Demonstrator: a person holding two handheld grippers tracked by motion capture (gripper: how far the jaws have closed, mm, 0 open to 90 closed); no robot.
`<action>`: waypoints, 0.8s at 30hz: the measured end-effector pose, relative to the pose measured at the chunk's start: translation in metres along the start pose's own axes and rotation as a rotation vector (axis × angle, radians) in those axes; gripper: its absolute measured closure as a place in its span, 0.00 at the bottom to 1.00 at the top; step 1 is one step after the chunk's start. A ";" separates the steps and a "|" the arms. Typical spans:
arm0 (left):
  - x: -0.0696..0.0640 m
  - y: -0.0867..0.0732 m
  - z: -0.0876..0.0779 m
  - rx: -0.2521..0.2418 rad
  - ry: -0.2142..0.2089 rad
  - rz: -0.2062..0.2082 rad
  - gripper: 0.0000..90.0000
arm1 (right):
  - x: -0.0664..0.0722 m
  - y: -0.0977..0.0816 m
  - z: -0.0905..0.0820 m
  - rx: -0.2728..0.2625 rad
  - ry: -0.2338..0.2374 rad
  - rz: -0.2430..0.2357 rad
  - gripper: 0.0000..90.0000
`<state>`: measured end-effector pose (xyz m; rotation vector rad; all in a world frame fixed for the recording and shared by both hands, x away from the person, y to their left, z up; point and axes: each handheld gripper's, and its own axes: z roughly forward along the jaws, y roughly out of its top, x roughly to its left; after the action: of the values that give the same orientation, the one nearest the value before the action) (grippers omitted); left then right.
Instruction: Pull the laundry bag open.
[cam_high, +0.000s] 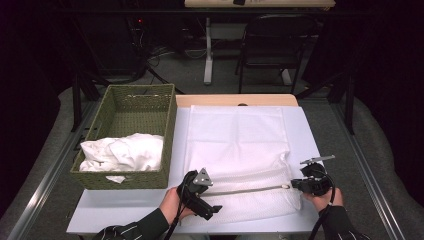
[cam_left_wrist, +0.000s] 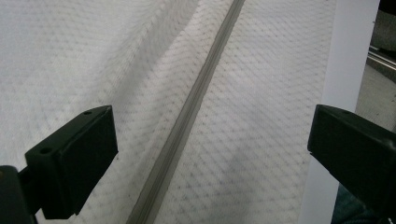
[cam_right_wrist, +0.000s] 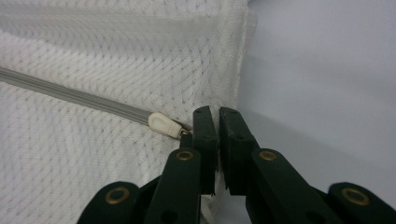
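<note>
A dim room with a chair and desk legs lies behind the white tabletop, which carries a green woven basket of crumpled white cloth at its left and a white mesh laundry bag spread flat beside it. The bag's grey zipper runs crosswise along the near part, from the left gripper toward the right gripper, so its long axis joins the two hands.

The left gripper hangs over the mesh with jaws spread wide, the zipper passing between them untouched. The right gripper is at the bag's right edge, jaws pressed nearly together on the fabric there. The white zipper pull lies just beside its left jaw, at the zipper's right end. I judge the right hand nearer the pull, and any travel would be leftward along the zipper.
</note>
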<state>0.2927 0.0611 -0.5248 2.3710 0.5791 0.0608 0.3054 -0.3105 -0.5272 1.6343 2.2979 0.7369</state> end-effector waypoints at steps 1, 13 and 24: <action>-0.001 0.002 0.002 0.002 -0.004 0.001 0.01 | 0.001 0.000 -0.002 -0.008 -0.001 -0.006 0.95; -0.015 0.026 0.022 0.011 -0.054 0.073 0.00 | 0.007 0.000 -0.015 -0.041 -0.005 -0.057 0.95; -0.018 0.041 0.034 -0.006 -0.068 0.084 0.00 | 0.012 0.000 -0.022 -0.069 -0.015 -0.088 0.95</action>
<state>0.2996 0.0054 -0.5225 2.3807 0.4461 0.0188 0.2907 -0.3054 -0.5074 1.4935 2.2913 0.7728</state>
